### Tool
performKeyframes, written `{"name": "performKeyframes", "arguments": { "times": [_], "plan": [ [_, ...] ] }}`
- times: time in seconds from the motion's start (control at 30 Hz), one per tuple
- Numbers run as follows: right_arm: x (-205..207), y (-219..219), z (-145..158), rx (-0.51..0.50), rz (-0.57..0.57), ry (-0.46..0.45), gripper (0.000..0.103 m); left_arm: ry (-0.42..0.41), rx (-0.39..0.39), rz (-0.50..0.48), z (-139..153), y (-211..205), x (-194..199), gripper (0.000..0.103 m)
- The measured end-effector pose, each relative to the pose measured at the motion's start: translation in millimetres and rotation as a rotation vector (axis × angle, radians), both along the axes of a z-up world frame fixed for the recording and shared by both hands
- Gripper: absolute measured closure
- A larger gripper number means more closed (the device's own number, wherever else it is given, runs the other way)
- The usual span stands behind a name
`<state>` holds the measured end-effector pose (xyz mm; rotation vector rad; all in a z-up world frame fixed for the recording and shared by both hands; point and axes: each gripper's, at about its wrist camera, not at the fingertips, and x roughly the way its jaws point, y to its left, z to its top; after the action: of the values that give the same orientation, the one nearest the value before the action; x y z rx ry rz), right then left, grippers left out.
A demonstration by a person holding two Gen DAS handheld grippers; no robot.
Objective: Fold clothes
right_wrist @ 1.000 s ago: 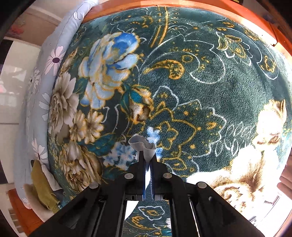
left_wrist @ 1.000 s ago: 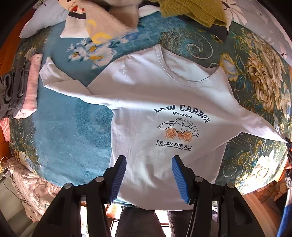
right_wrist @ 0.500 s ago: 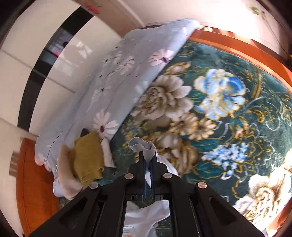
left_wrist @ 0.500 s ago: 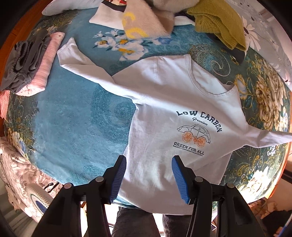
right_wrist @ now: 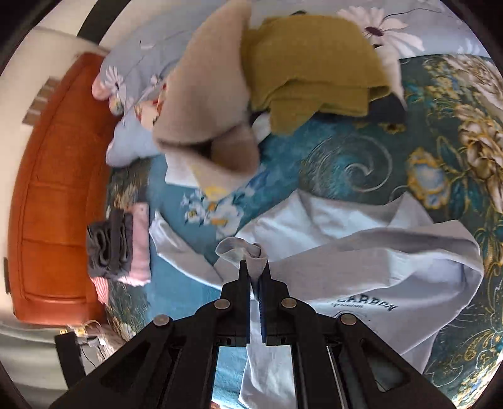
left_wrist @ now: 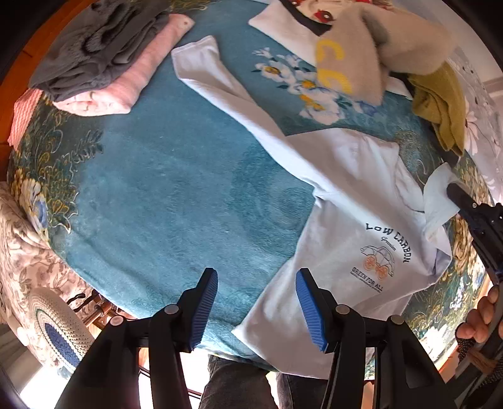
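Note:
A white long-sleeve shirt (left_wrist: pixel 352 220) with a "LOW CARBON" car print lies face up on the floral bedspread (left_wrist: pixel 163 195). Its left sleeve (left_wrist: pixel 207 72) stretches out toward the folded pile. My right gripper (right_wrist: pixel 255 270) is shut on the cuff of the right sleeve (right_wrist: pixel 251 254) and holds it lifted over the shirt's chest; it also shows in the left wrist view (left_wrist: pixel 452 192). My left gripper (left_wrist: pixel 256 302) is open and empty, above the bed's near edge beside the shirt's lower left hem.
A folded pile of grey and pink clothes (left_wrist: pixel 103 56) sits at the far left. A beige fuzzy garment (left_wrist: pixel 355 56), a mustard sweater (left_wrist: pixel 440 103) and a printed white top (left_wrist: pixel 283 22) lie heaped at the back. An orange headboard (right_wrist: pixel 53 188) runs along the left.
My right gripper has carried the sleeve cuff inward from the bed's right side over the shirt body. My left gripper has shifted left, staying open.

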<state>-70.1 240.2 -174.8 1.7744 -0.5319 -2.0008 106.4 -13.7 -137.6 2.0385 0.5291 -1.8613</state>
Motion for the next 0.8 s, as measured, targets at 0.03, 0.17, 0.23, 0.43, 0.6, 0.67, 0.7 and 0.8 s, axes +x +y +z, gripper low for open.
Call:
{"name": "performKeyframes", "arguments": {
  "times": [0.03, 0.17, 0.23, 0.43, 0.6, 0.67, 0.7, 0.8],
  "plan": [
    [2.8, -13.6, -6.9, 0.008, 0.028, -0.017, 0.096, -0.005, -0.001, 0.015, -2.2, -7.5, 2.6, 0.047],
    [13.8, -40.0, -25.6, -0.009, 0.148, -0.075, 0.084, -0.033, 0.018, 0.060, -17.6, -25.4, 3.5, 0.045],
    [11.4, -32.4, -25.3, -0.057, 0.183, -0.093, 0.064, -0.039, 0.030, 0.049, -26.0, -25.4, -6.6, 0.045],
    [-20.0, 65.2, -26.2, 0.007, 0.039, -0.053, 0.061, 0.007, 0.047, -0.140, -45.1, 0.7, -86.9, 0.045],
    [-65.2, 159.0, -69.1, 0.193, -0.134, -0.141, 0.061, 0.027, 0.084, -0.379, -72.0, 46.6, -173.9, 0.045],
    [-76.7, 169.6, -89.2, 0.192, -0.106, -0.195, 0.061, 0.020, 0.094, -0.499, -85.6, 71.0, -201.2, 0.045],
    [-81.3, 171.2, -98.2, 0.188, -0.082, -0.216, 0.061, 0.019, 0.089, -0.567, -92.1, 83.6, -210.5, 0.045],
    [-87.9, 159.3, -118.9, 0.202, 0.016, -0.244, 0.061, 0.011, 0.075, -0.760, -111.3, 117.1, -233.7, 0.045]
  ]
}}
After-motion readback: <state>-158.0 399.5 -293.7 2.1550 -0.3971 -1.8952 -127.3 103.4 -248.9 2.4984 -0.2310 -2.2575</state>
